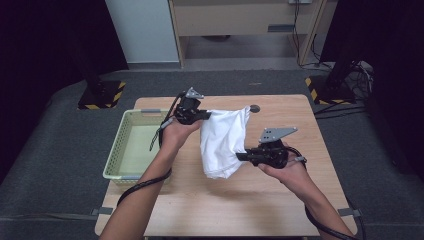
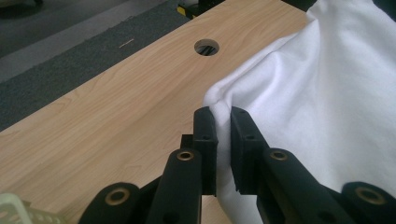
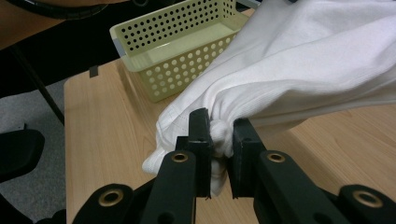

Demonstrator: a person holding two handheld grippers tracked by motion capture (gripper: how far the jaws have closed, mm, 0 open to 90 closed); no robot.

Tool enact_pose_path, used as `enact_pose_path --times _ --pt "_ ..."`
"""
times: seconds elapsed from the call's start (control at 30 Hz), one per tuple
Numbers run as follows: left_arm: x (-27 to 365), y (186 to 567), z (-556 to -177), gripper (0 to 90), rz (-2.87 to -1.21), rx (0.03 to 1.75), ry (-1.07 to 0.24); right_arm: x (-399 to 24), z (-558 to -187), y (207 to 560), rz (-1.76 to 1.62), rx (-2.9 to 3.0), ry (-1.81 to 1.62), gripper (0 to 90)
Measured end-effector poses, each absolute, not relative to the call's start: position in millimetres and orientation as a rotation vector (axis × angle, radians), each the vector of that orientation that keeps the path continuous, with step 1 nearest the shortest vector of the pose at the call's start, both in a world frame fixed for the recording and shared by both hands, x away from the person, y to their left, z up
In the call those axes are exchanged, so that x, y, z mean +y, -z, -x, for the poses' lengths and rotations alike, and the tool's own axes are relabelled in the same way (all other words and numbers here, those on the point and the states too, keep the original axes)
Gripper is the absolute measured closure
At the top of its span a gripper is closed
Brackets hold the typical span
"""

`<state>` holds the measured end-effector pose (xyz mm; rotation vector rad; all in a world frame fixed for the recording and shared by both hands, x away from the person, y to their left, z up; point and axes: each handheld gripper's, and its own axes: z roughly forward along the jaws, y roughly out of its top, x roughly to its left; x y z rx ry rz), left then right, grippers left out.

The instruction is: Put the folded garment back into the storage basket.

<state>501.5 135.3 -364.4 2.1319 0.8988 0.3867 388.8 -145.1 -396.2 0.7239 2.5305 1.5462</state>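
A white cloth (image 1: 222,140) hangs between my two grippers above the wooden table (image 1: 280,210). My left gripper (image 1: 206,115) is shut on its upper left edge; in the left gripper view the white cloth (image 2: 317,93) is pinched between the jaws of the left gripper (image 2: 223,116). My right gripper (image 1: 241,156) is shut on the lower right part of the cloth. The right gripper view has a bunched fold of the white cloth (image 3: 289,70) clamped in the right gripper (image 3: 219,126). The cloth's bottom droops to the tabletop.
A pale yellow perforated basket (image 1: 119,150) sits at the table's left edge, seemingly with nothing in it, also seen as the basket (image 3: 154,42) beyond the cloth. A round cable hole (image 2: 206,47) lies near the table's far edge. Dark floor surrounds the table.
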Motion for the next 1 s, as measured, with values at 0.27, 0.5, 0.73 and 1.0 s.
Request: enact_pose_path --times 0.27,0.5,0.73,1.0 --pt "152 366 -504 82.5 -2.125 0.914 -0.384 -132 -395 398 -0.709 2.542 -1.545 81.6" --pt "167 362 -504 82.5 -2.108 0.927 -0.392 -115 -394 391 -0.652 2.539 -1.515 81.6" --pt "182 356 -503 82.5 -2.099 0.932 -0.408 -98 -395 383 -0.601 2.537 -1.514 81.6" --pt "201 352 -503 82.5 -2.081 0.947 -0.416 -82 -397 379 -0.582 2.539 -1.521 81.6"
